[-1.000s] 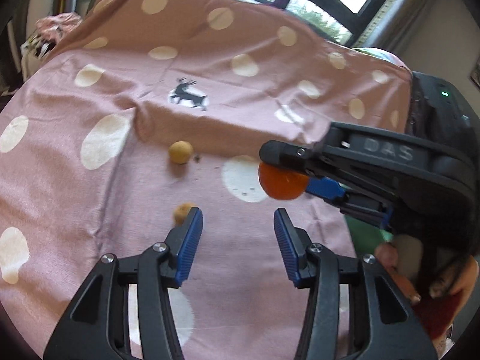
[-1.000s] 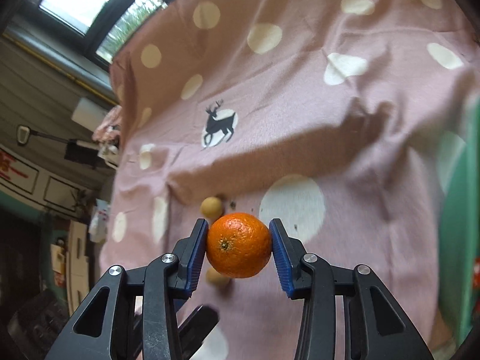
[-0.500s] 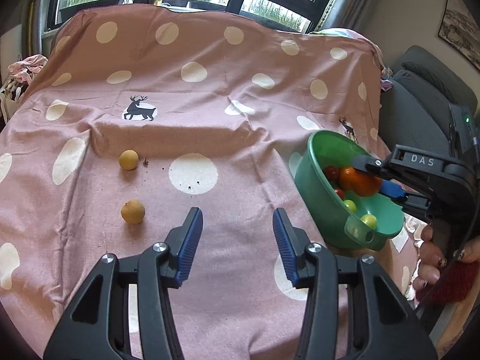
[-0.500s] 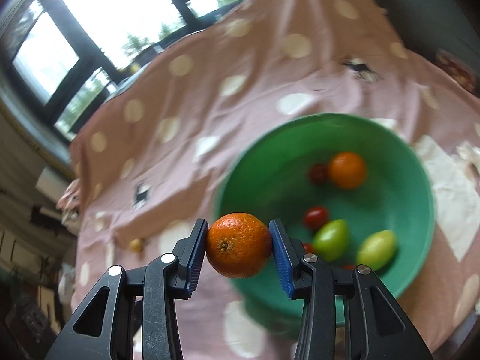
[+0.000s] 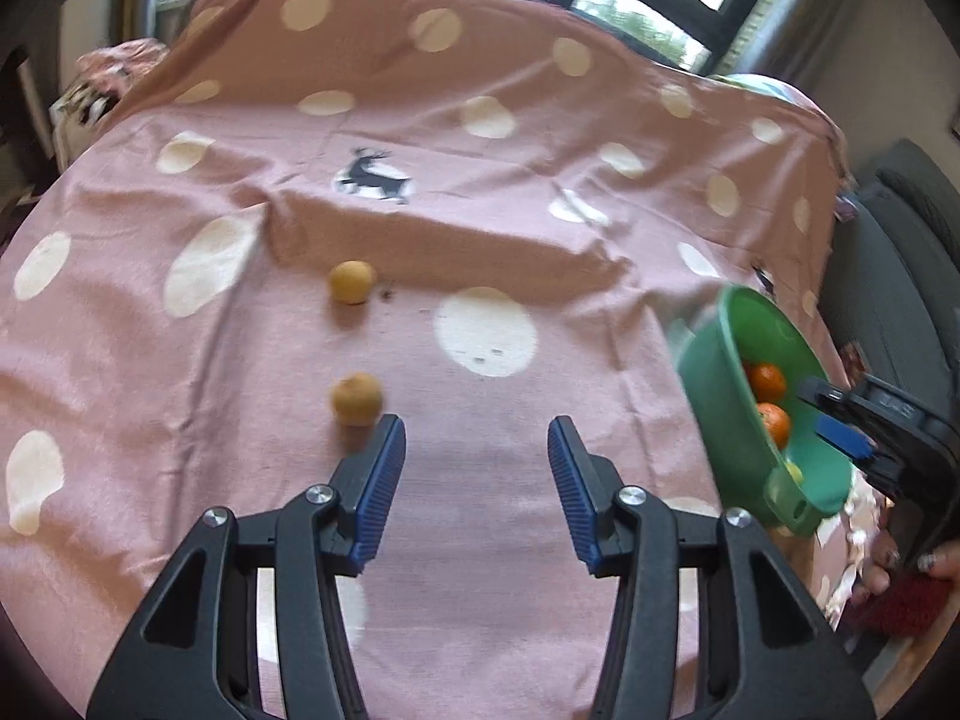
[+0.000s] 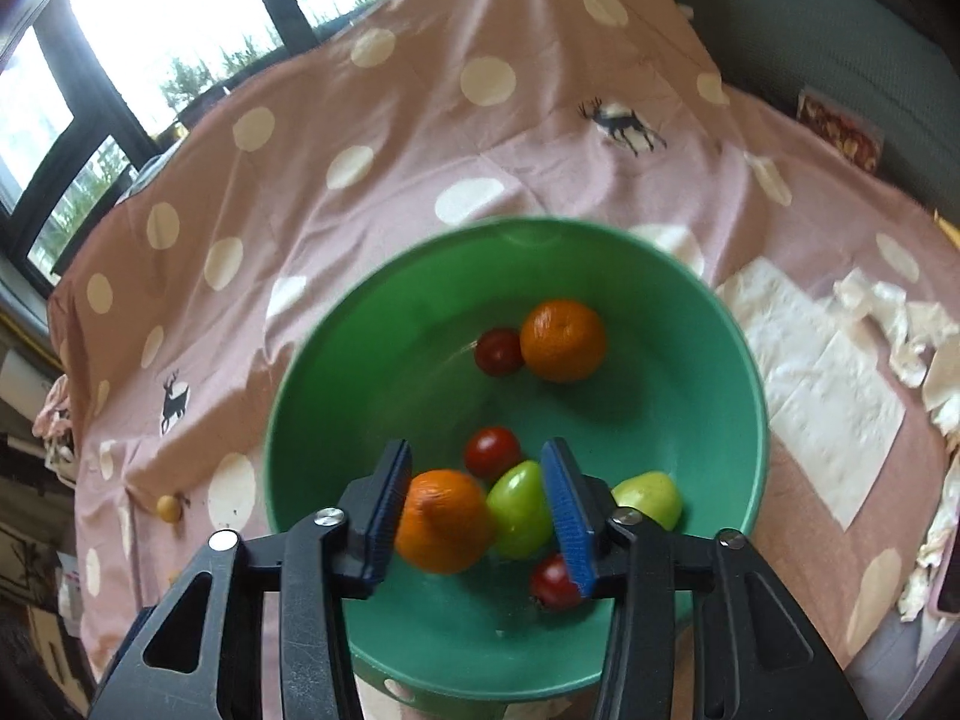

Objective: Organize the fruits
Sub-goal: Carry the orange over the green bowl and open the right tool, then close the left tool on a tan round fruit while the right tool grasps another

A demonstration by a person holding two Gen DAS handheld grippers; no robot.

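Orange and blurred, the round mandarin (image 6: 443, 521) sits between the blue ribbed pads of the right tongs (image 6: 480, 510), which are opening over the green plastic bowl (image 6: 708, 360). It lies against the left pad with clear space at the other, so it looks released and dropping. To finish this step well, I would hold the right tongs steady above the bowl's middle until the fruit has settled, then lift straight up so neither pad clips the rim or the fruit below.

Just beyond the right tongs the bowl holds a second orange mandarin (image 6: 562, 340) at the far side with a dark red cherry tomato (image 6: 498, 351) touching it. Nearer lie another red tomato (image 6: 492, 450), a green tomato (image 6: 519, 507) between the pads, a paler green one (image 6: 651, 498) just right of them, and a third red tomato (image 6: 555, 585) partly behind the right pad.

The left tongs (image 5: 477, 480) stand apart with nothing between them, above the pink dotted cloth (image 5: 180, 420). A small yellow-brown round fruit (image 5: 357, 399) lies just off the left pad's tip, and a second one (image 5: 352, 282) farther ahead; both still need collecting. The bowl sits well to the right of these tongs.
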